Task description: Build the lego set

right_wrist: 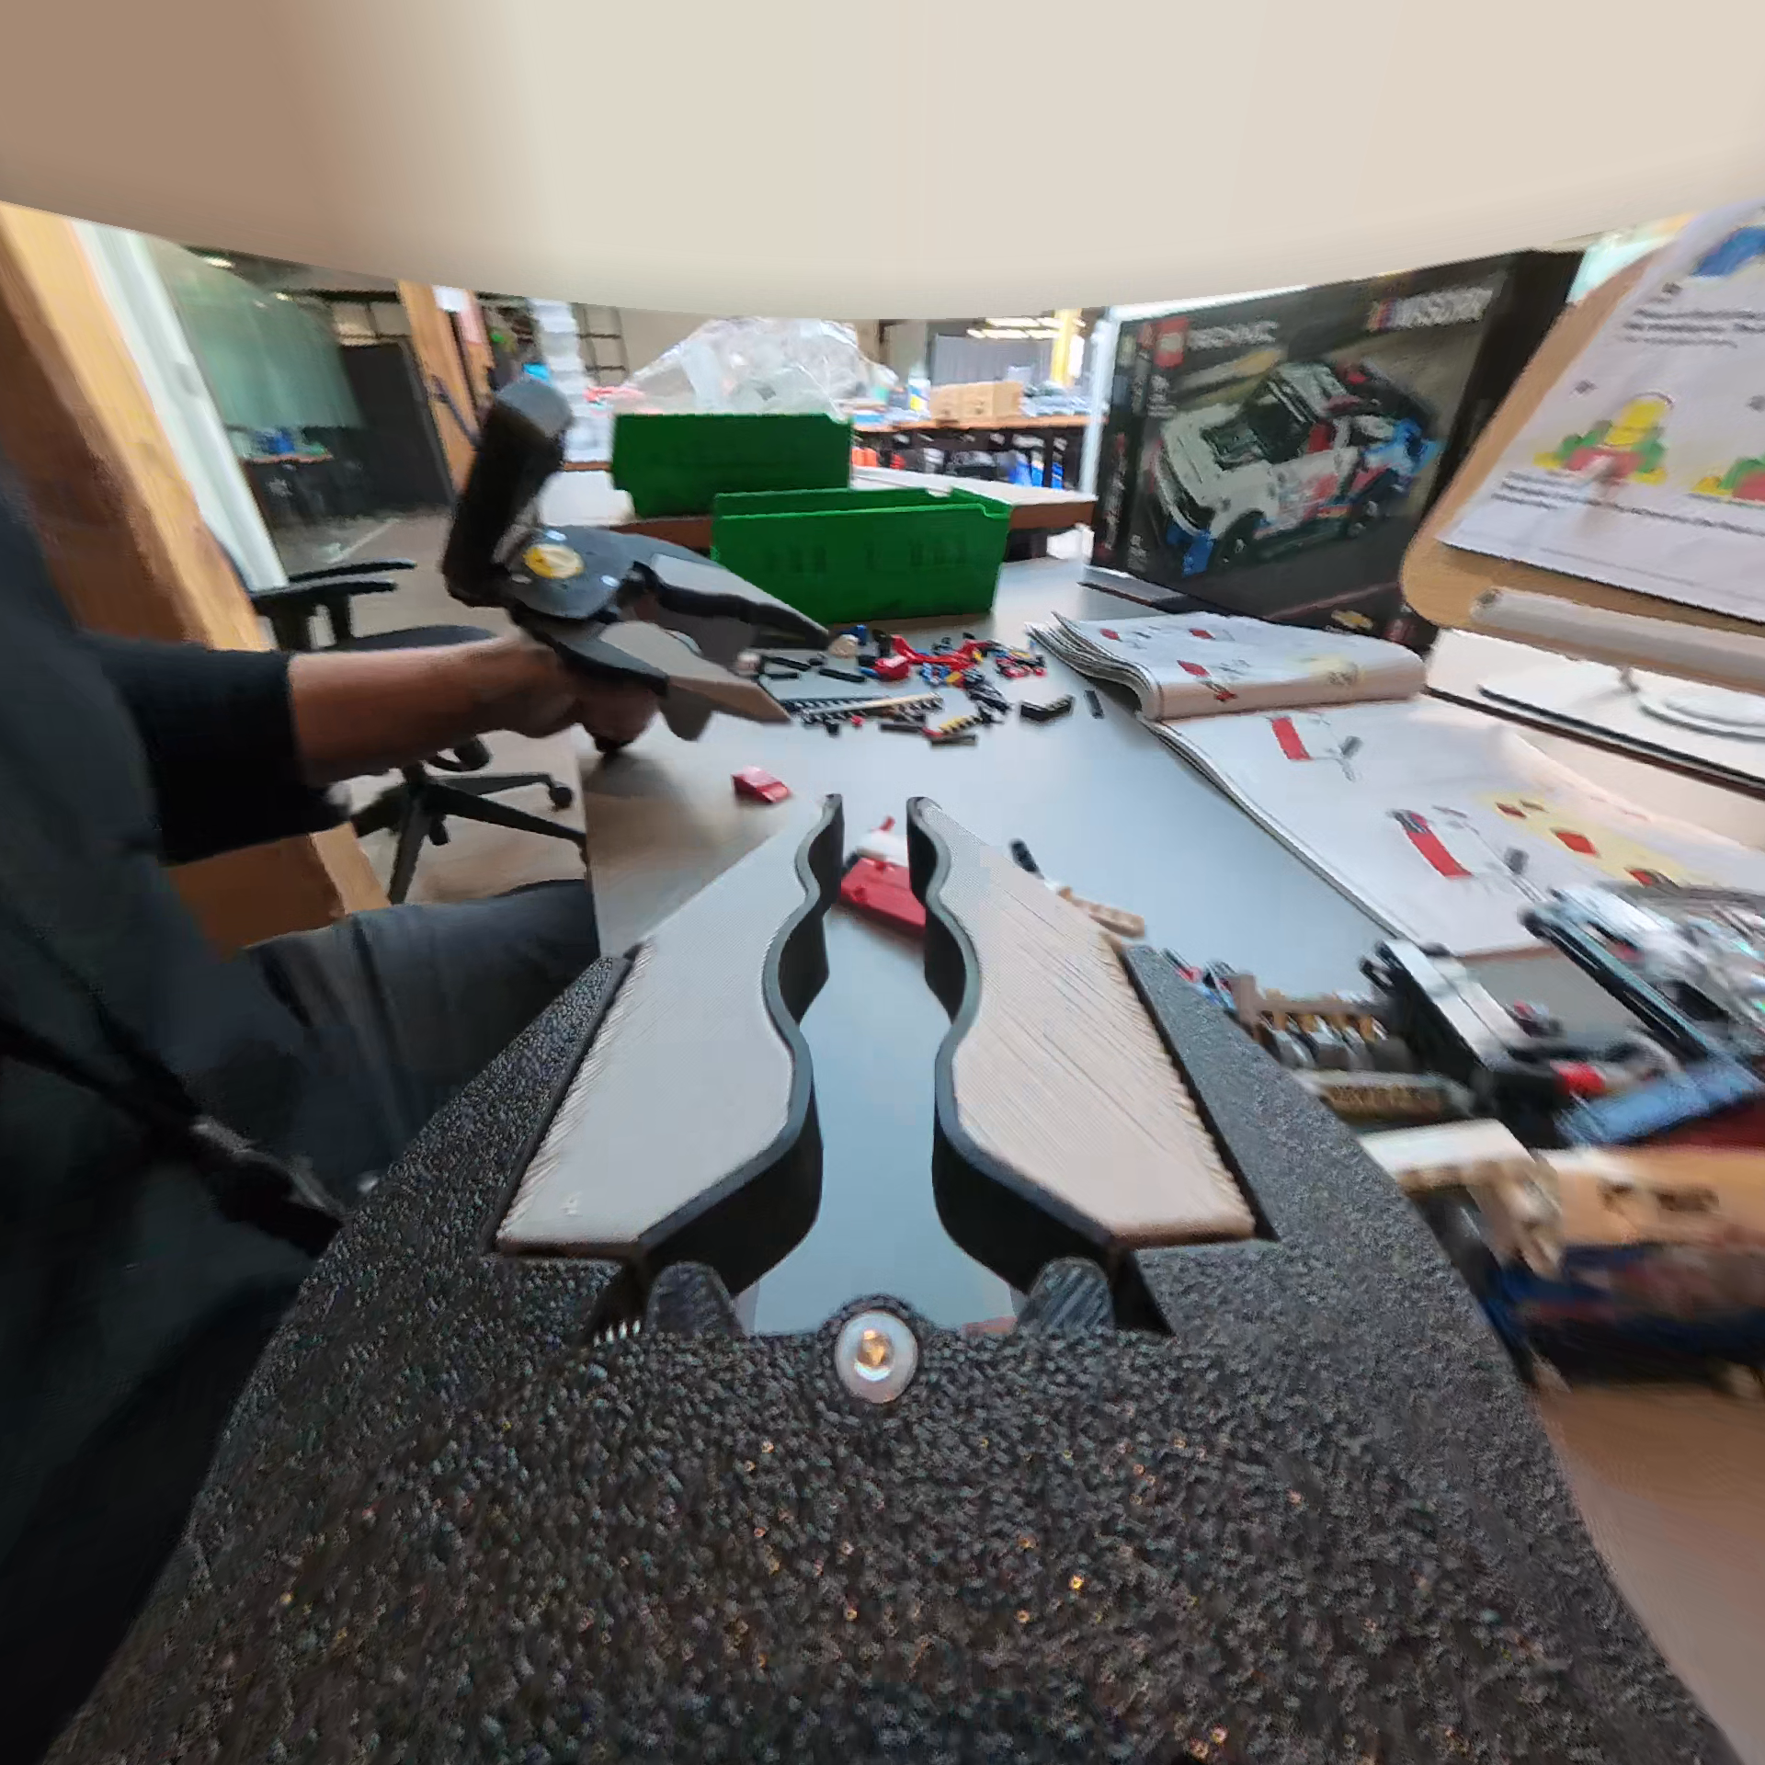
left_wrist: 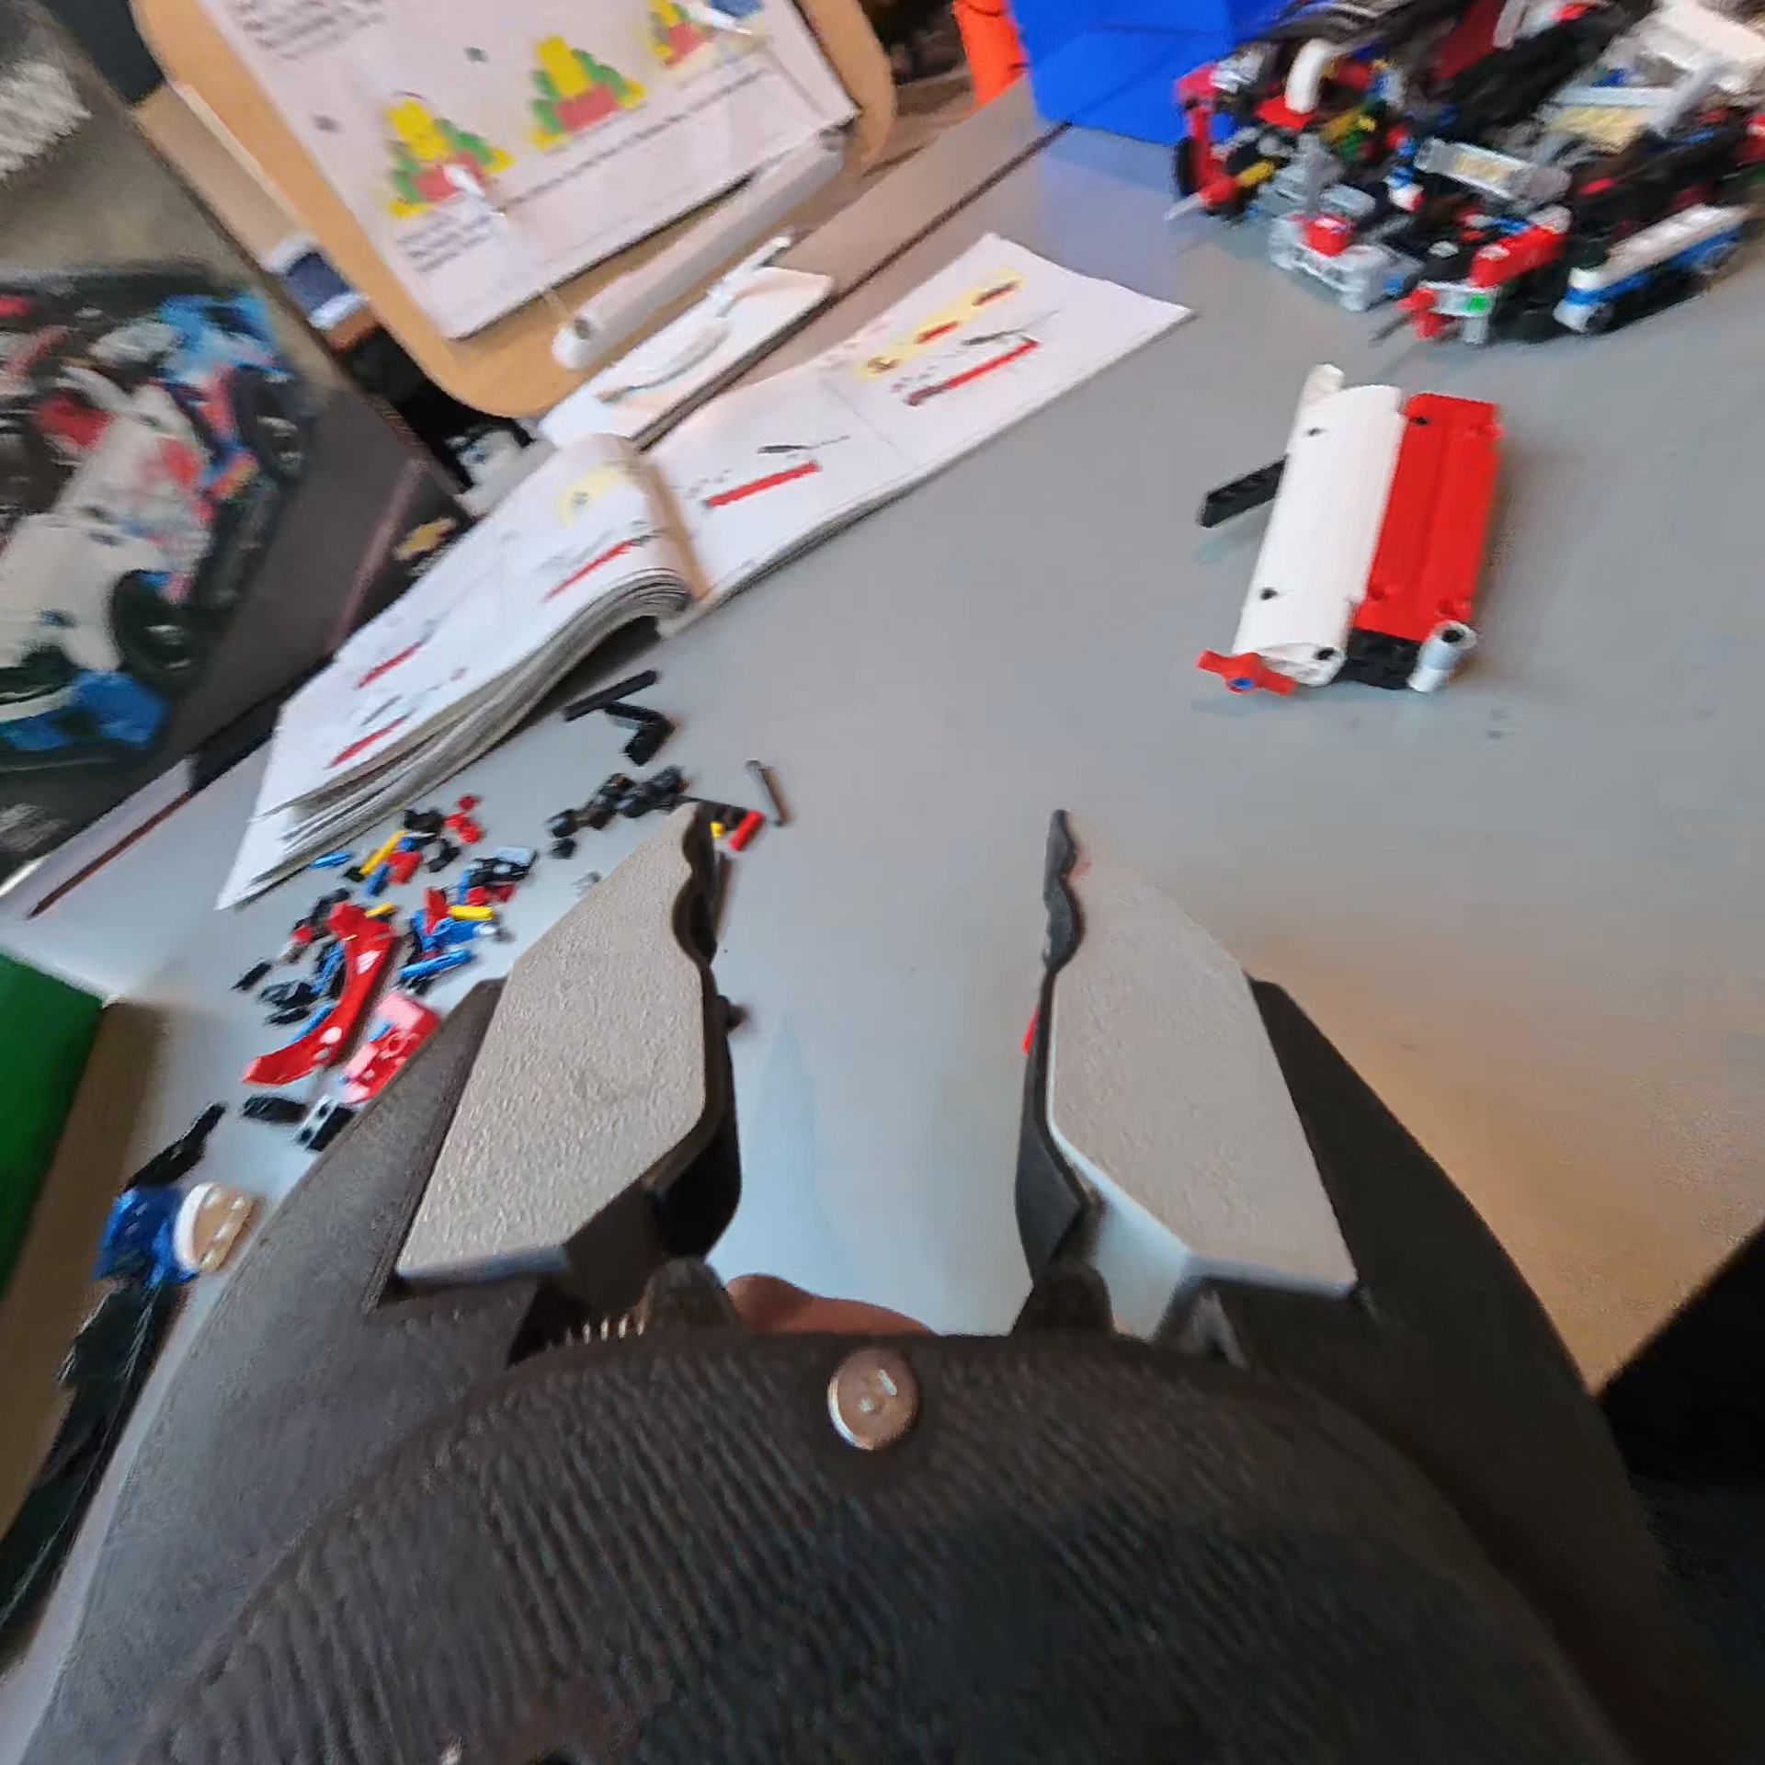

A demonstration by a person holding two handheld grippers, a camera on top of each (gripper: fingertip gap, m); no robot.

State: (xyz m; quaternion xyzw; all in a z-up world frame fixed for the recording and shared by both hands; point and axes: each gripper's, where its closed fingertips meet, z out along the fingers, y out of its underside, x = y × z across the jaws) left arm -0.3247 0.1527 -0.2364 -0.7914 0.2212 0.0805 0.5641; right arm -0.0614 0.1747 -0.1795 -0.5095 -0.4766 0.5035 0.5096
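Closest to the lens, the left gripper [left_wrist: 883, 831] hangs over bare grey table [left_wrist: 955, 669] with its jaws spread wide and nothing between them. Just off its left finger lies a scatter of small loose pieces [left_wrist: 420, 907], red, blue, black and yellow, too blurred to sort one from another. Beyond them the open instruction booklet [left_wrist: 611, 563] lies flat. Well apart to the right sits a white and red panel assembly [left_wrist: 1356, 544], its long axis running away from the camera and leaning slightly right, with a black beam poking out on its left side. The half-built model [left_wrist: 1490, 162] at the far right corner is cut off by the frame edge.

From the other side, the right gripper [right_wrist: 874, 812] holds its jaws narrowly parted, empty, low over the table. A red piece [right_wrist: 883, 893] lies on the table beyond the tips, partly hidden by the fingers. A person's hand [right_wrist: 535, 683] carries the left gripper toward the loose pieces. Green bins [right_wrist: 860, 549] and the set's box [right_wrist: 1308, 439] stand behind.
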